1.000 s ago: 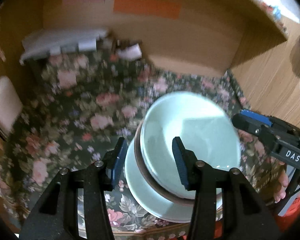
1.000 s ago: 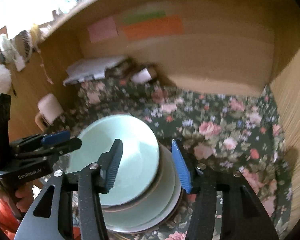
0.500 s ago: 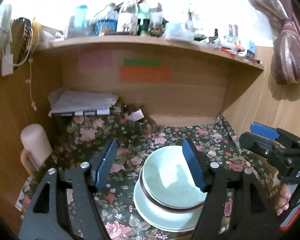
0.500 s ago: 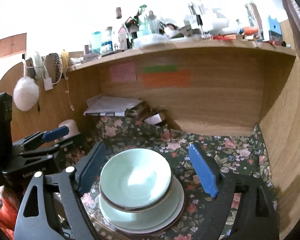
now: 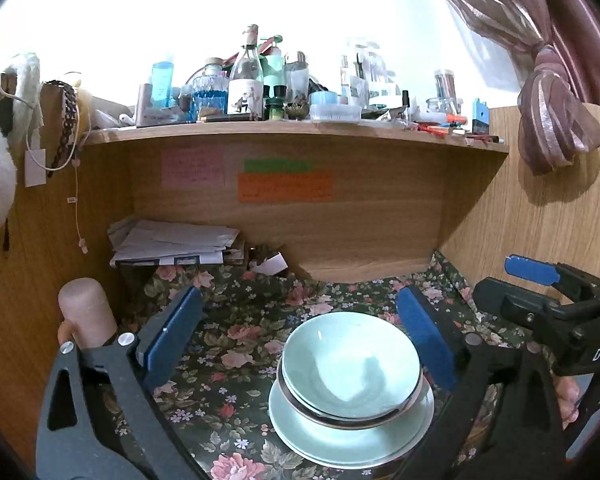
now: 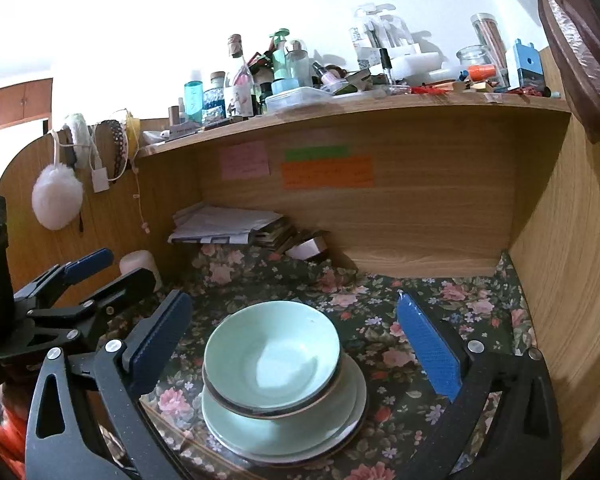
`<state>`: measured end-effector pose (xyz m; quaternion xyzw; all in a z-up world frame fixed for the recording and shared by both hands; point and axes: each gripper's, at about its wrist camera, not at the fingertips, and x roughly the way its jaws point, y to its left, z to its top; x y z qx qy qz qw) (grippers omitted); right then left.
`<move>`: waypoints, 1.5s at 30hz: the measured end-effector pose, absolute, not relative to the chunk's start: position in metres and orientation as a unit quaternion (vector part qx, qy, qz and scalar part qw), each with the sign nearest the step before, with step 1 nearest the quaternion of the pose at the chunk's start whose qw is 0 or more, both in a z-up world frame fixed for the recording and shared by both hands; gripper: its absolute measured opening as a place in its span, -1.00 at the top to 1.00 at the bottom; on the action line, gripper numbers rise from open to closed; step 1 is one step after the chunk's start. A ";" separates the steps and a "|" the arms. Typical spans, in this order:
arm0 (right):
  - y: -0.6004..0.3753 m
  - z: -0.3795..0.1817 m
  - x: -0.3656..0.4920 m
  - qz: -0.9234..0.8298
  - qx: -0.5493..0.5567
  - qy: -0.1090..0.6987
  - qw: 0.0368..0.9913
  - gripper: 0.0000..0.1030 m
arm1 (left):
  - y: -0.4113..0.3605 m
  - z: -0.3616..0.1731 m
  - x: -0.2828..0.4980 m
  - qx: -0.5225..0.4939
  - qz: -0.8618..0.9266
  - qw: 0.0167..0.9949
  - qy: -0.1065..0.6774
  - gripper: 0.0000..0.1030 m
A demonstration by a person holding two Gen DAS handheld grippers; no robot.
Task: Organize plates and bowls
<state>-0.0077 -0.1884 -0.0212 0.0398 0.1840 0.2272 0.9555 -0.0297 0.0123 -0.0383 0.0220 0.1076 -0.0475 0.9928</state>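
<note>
A pale green bowl [image 5: 350, 364] sits in a stack on a brown-rimmed dish and a pale green plate [image 5: 352, 440], near the front edge of the floral cloth. My left gripper [image 5: 300, 300] hovers just short of the stack, its jaws opening wide and the blue pads clear of the dishes. In the right wrist view the same bowl [image 6: 272, 356] and plate [image 6: 284, 428] stand low in the middle. My right gripper [image 6: 294, 300] is also opening, its pads well apart on either side and touching nothing. Neither gripper holds anything.
The floral cloth [image 6: 400, 312] covers a wooden alcove with a back wall and a side wall [image 6: 560, 280] at the right. A paper pile [image 5: 172, 240] lies at the back left and a pink cylinder [image 5: 86, 312] stands at the left. A cluttered shelf [image 5: 292, 128] runs overhead.
Both grippers have drawn back from the stack and tilted upward. Their jaws have spread from straddling the bowl's rim to wide apart. The stack has stayed where it was.
</note>
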 end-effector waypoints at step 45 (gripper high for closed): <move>-0.186 -0.019 -0.010 0.237 0.054 0.174 0.954 -1.00 | 0.012 -0.040 -0.030 0.013 -0.038 0.994 0.104 -0.96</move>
